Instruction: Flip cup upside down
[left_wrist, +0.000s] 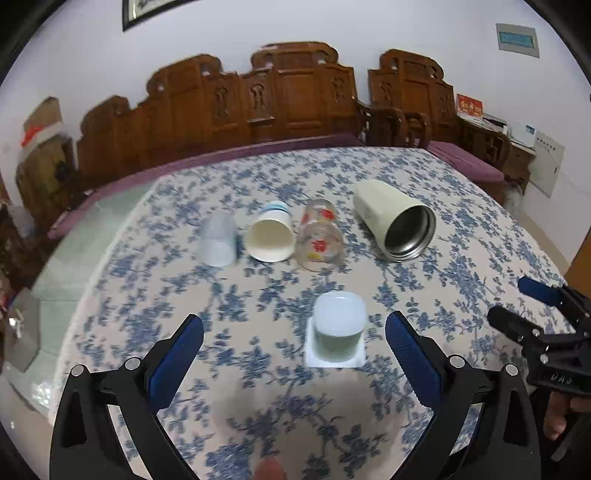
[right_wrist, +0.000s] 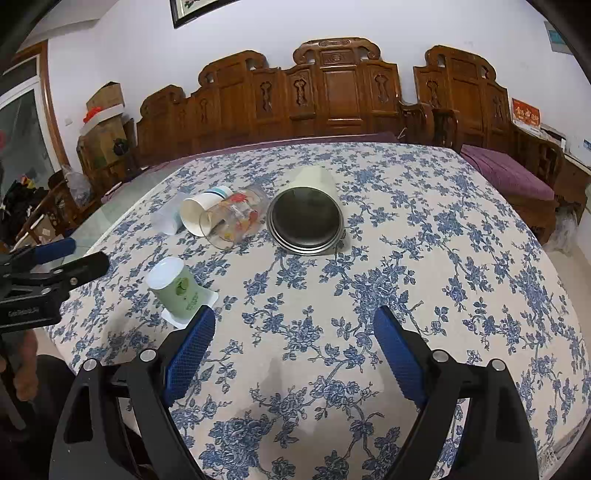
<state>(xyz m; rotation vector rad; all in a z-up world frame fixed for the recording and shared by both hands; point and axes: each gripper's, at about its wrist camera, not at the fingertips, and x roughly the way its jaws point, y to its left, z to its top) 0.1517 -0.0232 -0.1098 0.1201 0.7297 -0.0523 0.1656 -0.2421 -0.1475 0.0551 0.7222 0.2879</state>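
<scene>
Both grippers hang apart and empty: the left gripper (left_wrist: 294, 332) points at the green cup (left_wrist: 339, 329), which stands inverted on its white square rim near the table's (left_wrist: 480, 229) near edge, while the right gripper (right_wrist: 294, 325) faces bare cloth. Four other cups lie tipped toward the far edge. A careless reach could topple the light cup. Motion blur hides its print.
</scene>
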